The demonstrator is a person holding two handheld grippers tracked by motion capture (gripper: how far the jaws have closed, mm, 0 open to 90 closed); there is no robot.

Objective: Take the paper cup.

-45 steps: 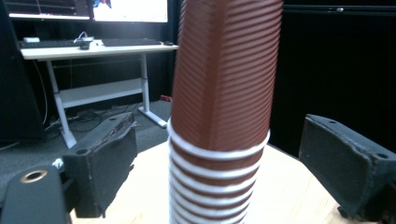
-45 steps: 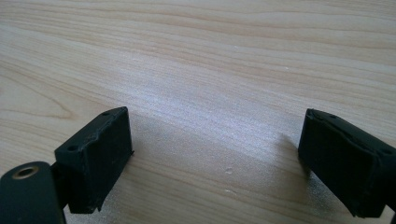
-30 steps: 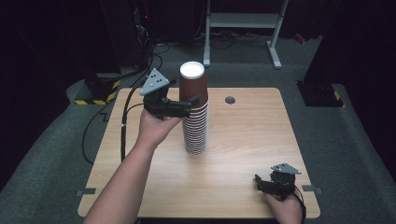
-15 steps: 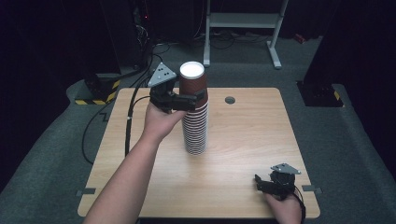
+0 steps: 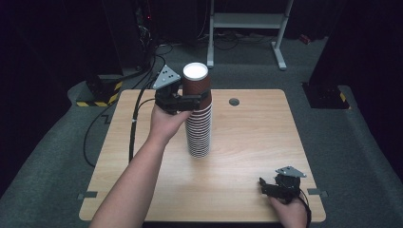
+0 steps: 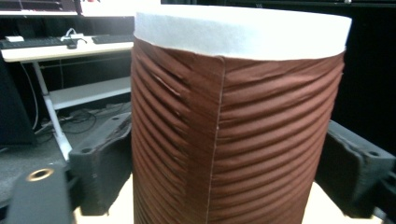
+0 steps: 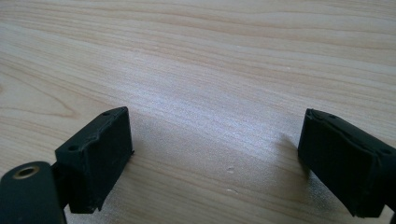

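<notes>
**Left gripper pinches the top cup of the stack**

A tall stack of brown ribbed paper cups stands upright just above the middle of the high view, on the light wooden table. The top cup, its white rim facing up, sits at the upper centre of that frame. The left gripper reaches in from the left of the stack at the level of the top cup, borne by the person's left hand, whose forearm rises from the bottom left. Its jaws have just been closing, with the top cup between them. In the left gripper view the cup's ribbed brown wall takes up the centre, and the two black jaws press against it on either side, low in the frame.

The right gripper lies at the lower right of the high view, near the table's front edge, in the person's right hand. In the right gripper view its jaws are spread wide over bare wood, with nothing between them.

A small round grommet sits in the table right of the stack, well apart from it.
</notes>
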